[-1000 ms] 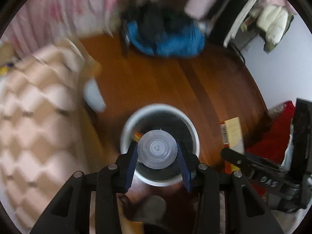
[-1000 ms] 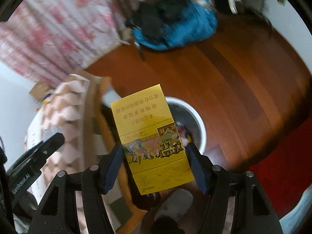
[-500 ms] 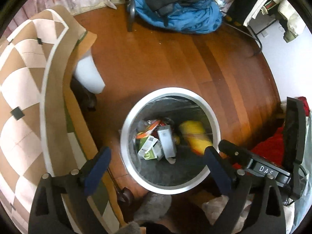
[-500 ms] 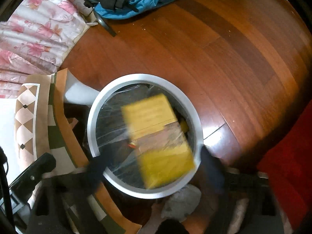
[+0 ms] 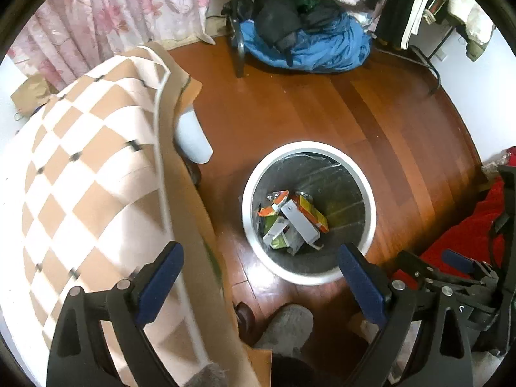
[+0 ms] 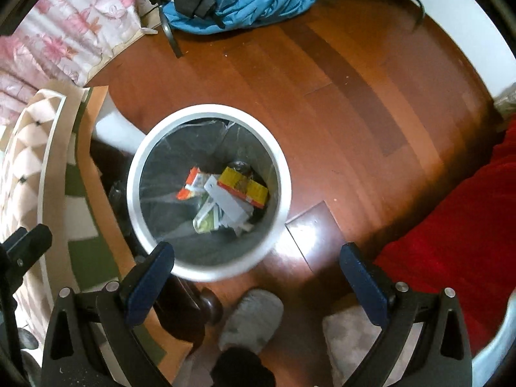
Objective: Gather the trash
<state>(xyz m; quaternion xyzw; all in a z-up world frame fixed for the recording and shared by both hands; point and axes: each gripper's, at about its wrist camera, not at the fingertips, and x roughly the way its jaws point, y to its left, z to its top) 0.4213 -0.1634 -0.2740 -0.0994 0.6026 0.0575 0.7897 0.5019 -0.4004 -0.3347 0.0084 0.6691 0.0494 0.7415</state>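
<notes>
A white-rimmed trash bin with a clear liner stands on the wooden floor. Inside lie a yellow box, a grey box and an orange packet. My left gripper hangs over the bin's near rim, open wide and empty. In the right wrist view the same bin holds the yellow box and the grey box. My right gripper is also open and empty, beside the bin's near edge. It shows as black parts at the lower right of the left view.
A checked blanket covers furniture left of the bin. A blue and black clothing pile lies at the far wall by a floral curtain. Red cloth spreads on the right. A grey slipper sits below the grippers.
The left gripper let go of a clear round lid and the right let go of the yellow box. Both jaws opened wide, and the box now lies in the bin.
</notes>
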